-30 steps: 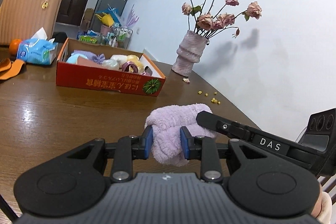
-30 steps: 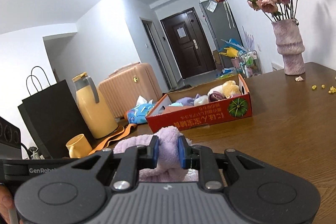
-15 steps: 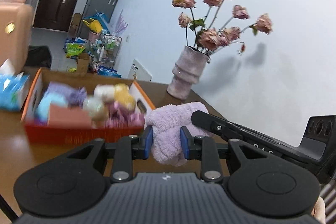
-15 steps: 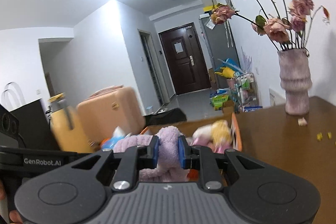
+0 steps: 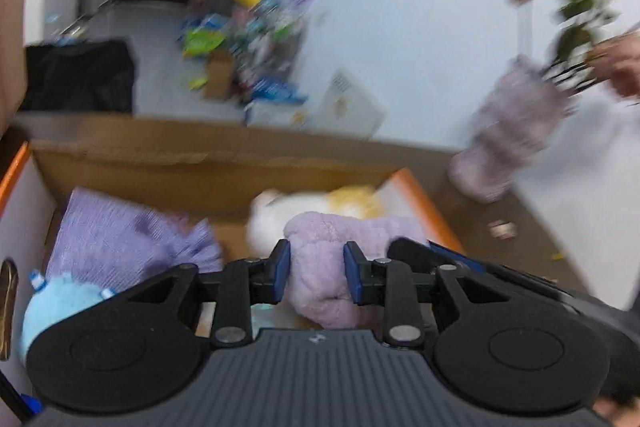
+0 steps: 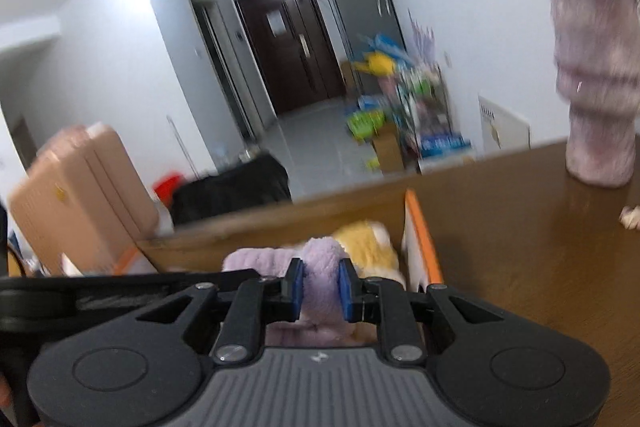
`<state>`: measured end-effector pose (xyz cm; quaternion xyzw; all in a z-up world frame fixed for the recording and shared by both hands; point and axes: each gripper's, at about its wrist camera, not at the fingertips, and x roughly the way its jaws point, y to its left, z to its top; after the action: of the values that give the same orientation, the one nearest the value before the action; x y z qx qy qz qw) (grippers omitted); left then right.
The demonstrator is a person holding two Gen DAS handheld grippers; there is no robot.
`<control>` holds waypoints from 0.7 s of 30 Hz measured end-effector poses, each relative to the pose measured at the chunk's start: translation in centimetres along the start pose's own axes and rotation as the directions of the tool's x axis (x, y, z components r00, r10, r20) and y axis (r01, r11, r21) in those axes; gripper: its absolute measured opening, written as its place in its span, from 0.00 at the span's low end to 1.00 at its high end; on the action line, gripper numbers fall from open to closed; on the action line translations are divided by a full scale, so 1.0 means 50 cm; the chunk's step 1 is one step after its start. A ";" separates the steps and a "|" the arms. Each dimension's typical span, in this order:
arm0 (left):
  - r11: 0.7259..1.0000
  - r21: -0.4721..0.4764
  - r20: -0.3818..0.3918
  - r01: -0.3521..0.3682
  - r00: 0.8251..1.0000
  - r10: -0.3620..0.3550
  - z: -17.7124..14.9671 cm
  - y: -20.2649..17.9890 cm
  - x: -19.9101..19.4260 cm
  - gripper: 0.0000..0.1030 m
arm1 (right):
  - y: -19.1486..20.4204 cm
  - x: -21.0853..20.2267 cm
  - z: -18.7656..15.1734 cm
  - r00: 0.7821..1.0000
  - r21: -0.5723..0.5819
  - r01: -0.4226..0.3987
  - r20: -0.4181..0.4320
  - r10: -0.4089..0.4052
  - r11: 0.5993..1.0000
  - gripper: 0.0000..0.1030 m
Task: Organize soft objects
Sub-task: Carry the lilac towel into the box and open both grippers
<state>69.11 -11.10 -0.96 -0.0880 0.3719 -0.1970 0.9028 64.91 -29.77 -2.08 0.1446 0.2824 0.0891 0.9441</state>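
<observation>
A fluffy lilac towel [image 5: 320, 267] hangs between both grippers, over the open cardboard box [image 5: 160, 163]. My left gripper [image 5: 316, 269] is shut on one part of it, blue pads pressed into the pile. My right gripper [image 6: 320, 289] is shut on the other part of the lilac towel [image 6: 320, 267]; its black body crosses the left wrist view at lower right. Inside the box lie a purple knitted cloth [image 5: 116, 239], a light blue plush [image 5: 56, 307], and a white and yellow plush [image 5: 320, 205]. The yellow plush [image 6: 364, 243] sits just beyond the towel in the right wrist view.
The box has an orange rim [image 6: 420, 235] on its right side. A lilac vase [image 6: 596, 87] with dried roses stands on the brown table [image 6: 520, 247] to the right. A pink suitcase [image 6: 80, 195] is at the left. Clutter fills the floor near the dark door.
Both grippers have carried the towel forward across the table, from well short of the box to over its inside. The vase has slid to the right edge. Both grips are unchanged.
</observation>
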 end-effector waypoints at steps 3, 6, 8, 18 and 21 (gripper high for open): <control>1.000 0.002 -0.014 -0.019 1.000 0.019 -0.007 0.020 0.007 0.36 | 0.014 0.031 -0.025 0.998 -0.043 0.014 -0.058 -0.017 0.999 0.17; 1.000 -0.005 0.012 -0.025 1.000 0.026 -0.004 0.026 -0.020 0.57 | 0.021 0.043 -0.030 0.994 -0.044 -0.007 -0.108 0.002 0.999 0.18; 0.997 0.049 0.039 -0.056 0.998 0.054 -0.004 0.015 -0.046 0.61 | 0.032 0.040 -0.033 0.992 -0.059 -0.013 -0.123 0.006 0.998 0.21; 0.970 0.155 0.178 -0.186 0.971 0.158 -0.029 -0.023 -0.254 0.71 | 0.044 -0.156 0.035 1.000 -0.092 0.015 -0.001 -0.015 0.996 0.30; 0.969 0.144 0.240 -0.201 0.957 0.163 -0.045 -0.024 -0.350 0.75 | 0.065 -0.238 0.042 0.999 -0.136 0.029 0.034 -0.024 0.990 0.38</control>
<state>55.89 -4.83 8.97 0.0010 0.2551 -0.1319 0.9579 55.99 -30.16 6.67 0.0774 0.2623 0.0932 0.9573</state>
